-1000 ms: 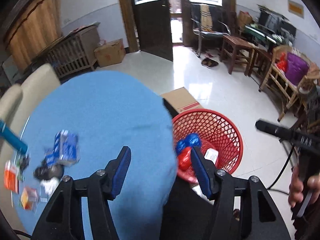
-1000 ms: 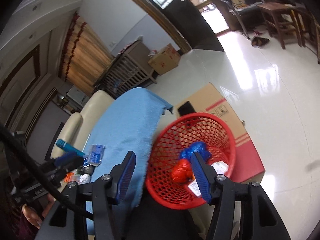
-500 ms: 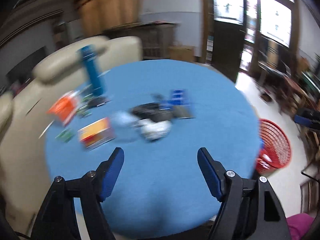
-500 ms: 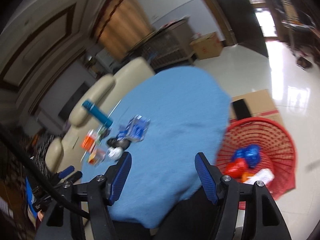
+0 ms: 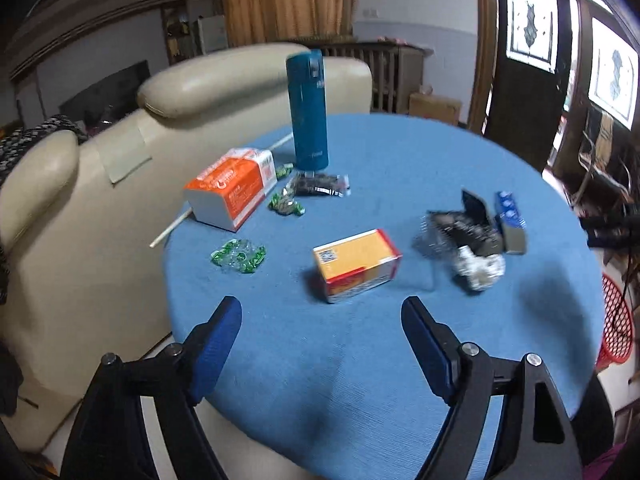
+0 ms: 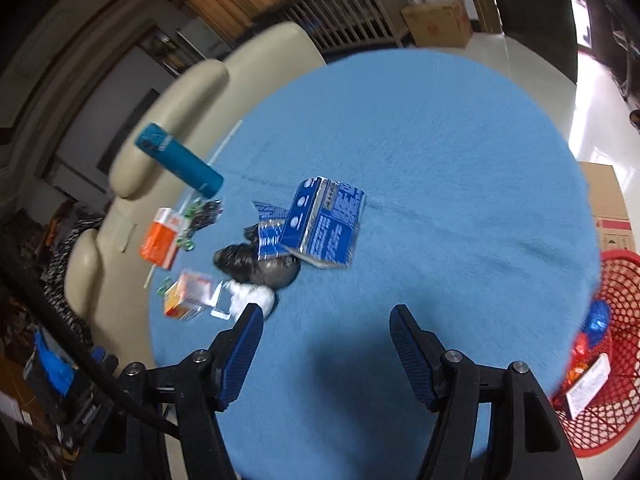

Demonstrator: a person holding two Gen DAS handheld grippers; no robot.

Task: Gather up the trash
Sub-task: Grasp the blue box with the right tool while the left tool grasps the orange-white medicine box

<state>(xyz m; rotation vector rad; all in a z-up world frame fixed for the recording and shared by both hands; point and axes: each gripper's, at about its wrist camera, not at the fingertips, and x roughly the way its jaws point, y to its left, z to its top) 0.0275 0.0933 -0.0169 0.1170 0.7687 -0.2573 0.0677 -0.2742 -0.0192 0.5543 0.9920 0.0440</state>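
- The left gripper (image 5: 322, 328) hangs over the near part of the round blue table (image 5: 400, 152), fingers spread wide with nothing between them.
- Ahead and left of its left finger (image 5: 218, 340) lie green candy wrappers (image 5: 239, 256); farther ahead stands an orange-and-white carton (image 5: 232, 186) beside a white stick (image 5: 172, 226).
- Straight ahead, between the lines of the two fingers, sits a small orange-and-yellow box (image 5: 358, 264), apart from both pads.
- Beyond it a dark snack packet (image 5: 318, 184) lies at the foot of an upright teal flask (image 5: 307, 110).
- Ahead and just right of the right finger (image 5: 426, 348) lies a crumpled white paper wad (image 5: 478, 266) touching a black plastic bag (image 5: 460, 232), with a blue carton (image 5: 510, 216) beside them.
- The right gripper (image 6: 326, 344) also hovers over the table, fingers spread and empty.
- The paper wad (image 6: 254, 298) lies just ahead of its left finger (image 6: 242, 352); the blue carton (image 6: 324, 222) lies farther ahead between the fingers.
- Far right of the right finger (image 6: 412, 354), below the table edge, stands a red mesh basket (image 6: 618, 400) holding red and blue wrappers (image 6: 590, 332).
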